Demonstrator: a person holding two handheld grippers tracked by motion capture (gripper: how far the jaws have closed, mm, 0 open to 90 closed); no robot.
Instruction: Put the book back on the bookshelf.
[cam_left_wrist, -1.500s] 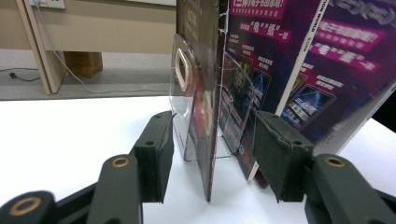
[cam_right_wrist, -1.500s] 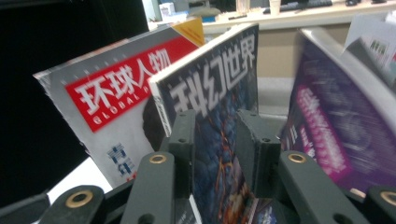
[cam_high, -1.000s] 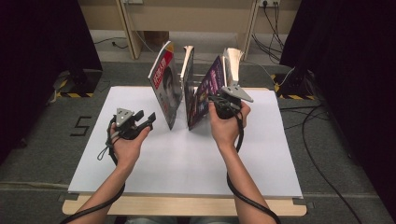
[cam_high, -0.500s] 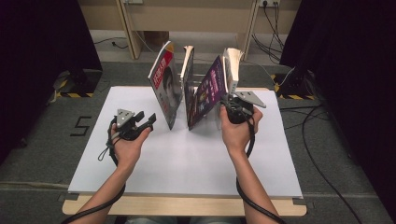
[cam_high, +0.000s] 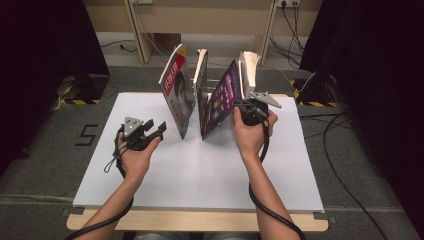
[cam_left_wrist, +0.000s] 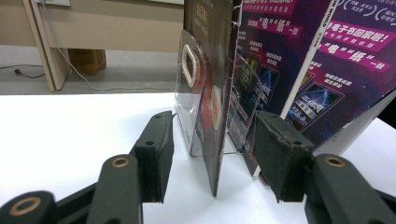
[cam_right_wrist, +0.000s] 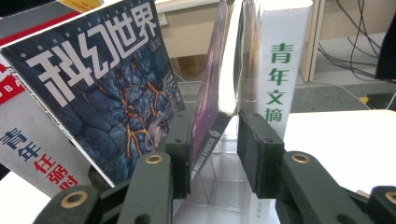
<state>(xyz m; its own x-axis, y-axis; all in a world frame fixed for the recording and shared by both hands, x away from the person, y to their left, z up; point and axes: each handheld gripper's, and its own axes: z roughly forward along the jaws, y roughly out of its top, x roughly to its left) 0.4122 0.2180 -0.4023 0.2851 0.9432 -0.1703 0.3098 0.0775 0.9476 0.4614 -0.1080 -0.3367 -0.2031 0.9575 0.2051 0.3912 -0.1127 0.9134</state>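
Between the right gripper (cam_right_wrist: 212, 154) jaws sits the bottom edge of the purple magazine (cam_right_wrist: 208, 100), jaws apart w/ one pad each side and not squeezing it yet afaict, prob lined up to pinch the thing and pull it out or straighten it. Left gripper (cam_left_wrist: 212, 161) is open too, jaws spread wide and hanging just short of the near end of the rack, holding nothing. Mags are all parked in a clear plastic rack (cam_left_wrist: 196, 100) w/ upright dividers, which is why they stand on edge and lean instead of flopping flat on the white table (cam_high: 190, 170). Count from the high view: 4 standing items, i.e. the red-cover magazine (cam_high: 176, 90) on the left, a thin pale one (cam_high: 201, 75) next, the purple one, then the white-spined digest (cam_right_wrist: 278, 70) w/ green characters at the far right. Plus 2 grippers, 1 rack, 1 table
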